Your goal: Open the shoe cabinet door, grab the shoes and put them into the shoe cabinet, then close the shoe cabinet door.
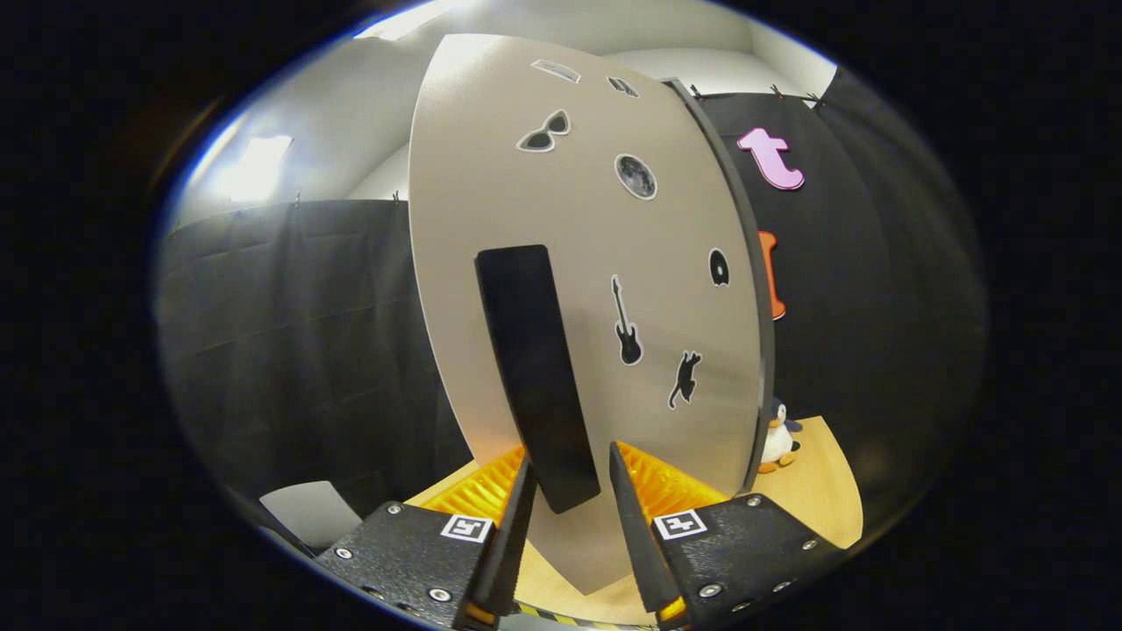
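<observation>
booth wall cloth hangs to the left, well apart from the work. small pale panel (311, 513) lies low on that side, beside the left finger; what it is, cannot tell.

centre: shoe cabinet door (561, 289), a pale slab with black stickers (sunglasses, disc, guitar, cat), stands upright on the wooden table (824, 491). long axis vertical, face turned toward the camera. hinge side not clear from here; a dark edge runs down its right side.

door handle (535, 377): dark bar, long axis vertical, its lower end dropping between the fingers.

gripper (570, 517): fingers spread, one on each side of the handle's lower end. a gap shows on both sides, so judged not yet pinching.

orange ribbed surface (478, 491) sits behind the fingers at the door's foot.

right: penguin plush (777, 438) on the table just past the door's right edge.

progress (judgement): early stage, handle approach. cannot tell whether the door is ajar or shut flush. shoes not yet placed, as far as seen. left to do: clamp handle, swing door, load shoes, close door.
</observation>
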{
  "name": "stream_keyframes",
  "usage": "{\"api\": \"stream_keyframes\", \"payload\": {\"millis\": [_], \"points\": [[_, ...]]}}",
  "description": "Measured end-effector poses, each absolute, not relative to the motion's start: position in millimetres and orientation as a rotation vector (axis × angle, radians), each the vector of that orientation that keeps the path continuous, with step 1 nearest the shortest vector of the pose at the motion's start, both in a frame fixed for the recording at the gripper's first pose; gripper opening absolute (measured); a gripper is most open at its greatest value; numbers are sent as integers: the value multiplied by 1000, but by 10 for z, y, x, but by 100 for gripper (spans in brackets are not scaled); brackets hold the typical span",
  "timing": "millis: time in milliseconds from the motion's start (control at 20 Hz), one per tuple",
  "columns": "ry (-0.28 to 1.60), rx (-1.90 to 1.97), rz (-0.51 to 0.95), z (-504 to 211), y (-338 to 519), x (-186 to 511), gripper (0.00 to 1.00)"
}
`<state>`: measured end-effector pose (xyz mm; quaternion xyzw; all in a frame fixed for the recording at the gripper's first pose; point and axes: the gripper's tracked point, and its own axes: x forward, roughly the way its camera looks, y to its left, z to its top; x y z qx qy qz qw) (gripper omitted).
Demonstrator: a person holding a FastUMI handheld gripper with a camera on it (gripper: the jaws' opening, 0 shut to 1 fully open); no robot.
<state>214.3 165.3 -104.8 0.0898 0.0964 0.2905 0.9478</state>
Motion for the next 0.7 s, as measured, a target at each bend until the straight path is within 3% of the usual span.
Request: {"api": "stream_keyframes", "payload": {"millis": [700], "points": [[195, 122, 611, -1067, 2691, 2722, 58]]}}
